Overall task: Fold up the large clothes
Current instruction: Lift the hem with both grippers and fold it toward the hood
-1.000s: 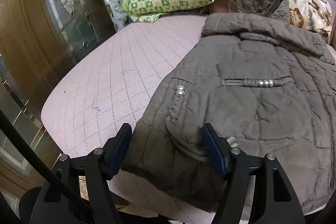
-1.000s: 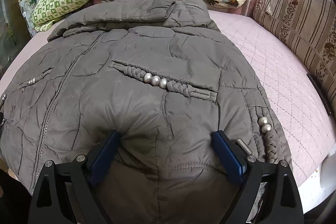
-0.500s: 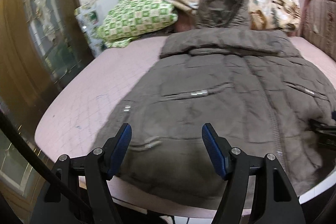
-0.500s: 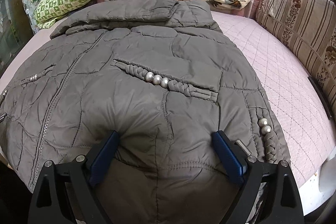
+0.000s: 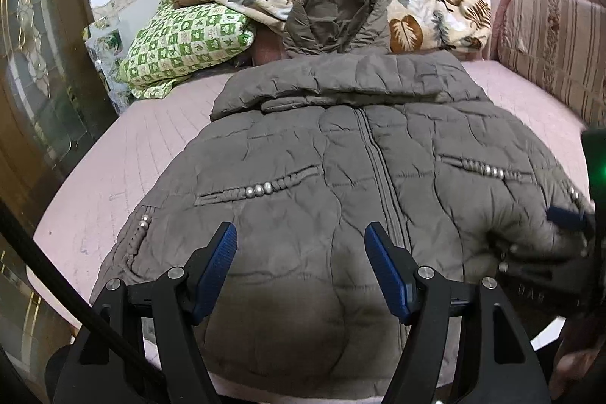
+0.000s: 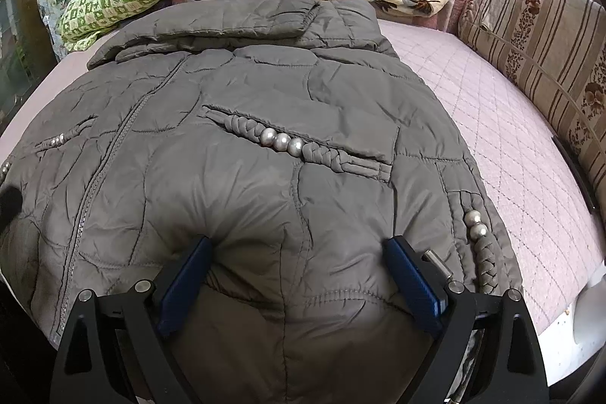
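Note:
A large grey-brown quilted hooded jacket [image 5: 341, 154] lies front up on a pink quilted bed [image 5: 125, 154], its hood [image 5: 337, 14] towards the far pillows. It fills the right wrist view [image 6: 265, 108] too. My left gripper [image 5: 301, 267] is open and hovers over the jacket's bottom hem, left of the zip. My right gripper [image 6: 299, 275] is open, its blue pads pressed into the hem fabric on the jacket's right side, with a bulge of padding between them. It shows at the right edge of the left wrist view [image 5: 568, 222].
A green checked pillow [image 5: 185, 40] and a leaf-print blanket [image 5: 416, 6] are piled at the head of the bed. A striped sofa cushion [image 6: 538, 36] runs along the right. A wooden door with glass [image 5: 34, 93] stands at the left. The bed's near edge is just below the hem.
My left gripper has swung right from the jacket's left corner to over the middle of the hem. My right gripper has stayed in place, open on the hem.

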Demonstrator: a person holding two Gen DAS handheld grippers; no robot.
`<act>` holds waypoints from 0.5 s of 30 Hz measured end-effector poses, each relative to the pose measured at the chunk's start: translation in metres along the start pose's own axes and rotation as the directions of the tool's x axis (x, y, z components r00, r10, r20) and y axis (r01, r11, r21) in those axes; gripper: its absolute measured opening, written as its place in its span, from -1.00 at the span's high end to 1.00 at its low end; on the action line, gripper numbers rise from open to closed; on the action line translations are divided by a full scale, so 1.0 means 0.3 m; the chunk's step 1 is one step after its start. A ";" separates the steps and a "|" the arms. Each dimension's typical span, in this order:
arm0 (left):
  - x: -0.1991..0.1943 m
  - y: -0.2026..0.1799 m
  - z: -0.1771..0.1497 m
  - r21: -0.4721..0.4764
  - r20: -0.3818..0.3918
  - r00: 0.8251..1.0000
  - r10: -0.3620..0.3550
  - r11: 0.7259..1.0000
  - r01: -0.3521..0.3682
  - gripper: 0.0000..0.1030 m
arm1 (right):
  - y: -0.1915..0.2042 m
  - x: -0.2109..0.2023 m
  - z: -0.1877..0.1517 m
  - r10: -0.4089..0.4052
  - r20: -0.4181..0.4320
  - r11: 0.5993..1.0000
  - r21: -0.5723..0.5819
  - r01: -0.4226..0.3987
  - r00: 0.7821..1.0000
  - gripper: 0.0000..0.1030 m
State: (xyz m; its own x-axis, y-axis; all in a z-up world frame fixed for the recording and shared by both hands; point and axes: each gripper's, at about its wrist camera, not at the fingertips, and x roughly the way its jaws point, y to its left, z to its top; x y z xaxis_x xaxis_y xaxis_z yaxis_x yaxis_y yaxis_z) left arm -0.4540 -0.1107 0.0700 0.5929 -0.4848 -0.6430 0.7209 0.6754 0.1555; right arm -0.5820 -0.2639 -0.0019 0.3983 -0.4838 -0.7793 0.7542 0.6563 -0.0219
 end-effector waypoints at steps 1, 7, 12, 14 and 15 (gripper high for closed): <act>0.007 0.005 0.005 -0.007 -0.004 1.000 -0.002 1.000 0.002 -0.35 | -0.001 -0.001 -0.002 0.001 0.005 1.000 -0.001 -0.001 1.000 -0.85; 0.064 0.030 0.063 -0.039 -0.016 1.000 -0.008 0.999 0.007 -0.35 | -0.001 0.003 -0.003 0.004 0.011 1.000 0.003 -0.004 1.000 -0.88; 0.151 0.075 0.196 -0.063 0.001 1.000 -0.009 0.998 0.009 -0.37 | -0.018 -0.026 0.023 0.044 -0.011 0.999 0.015 -0.044 0.999 -0.88; 0.207 0.088 0.260 -0.063 0.004 1.000 -0.009 0.998 0.010 -0.46 | -0.014 -0.079 0.046 0.078 0.023 0.997 0.002 -0.079 0.997 -0.88; 0.229 0.092 0.281 -0.062 0.002 1.000 -0.011 0.998 0.011 -0.46 | -0.011 -0.113 0.068 0.090 0.045 0.996 -0.010 -0.089 0.995 -0.88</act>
State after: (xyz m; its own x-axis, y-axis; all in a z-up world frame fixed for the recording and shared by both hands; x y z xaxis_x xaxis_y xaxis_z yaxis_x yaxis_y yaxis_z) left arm -0.3630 -0.1722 0.0935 0.5858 -0.4929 -0.6433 0.7037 0.7032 0.1020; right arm -0.5875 -0.2615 0.0374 0.4874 -0.4487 -0.7491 0.7104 0.7026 0.0414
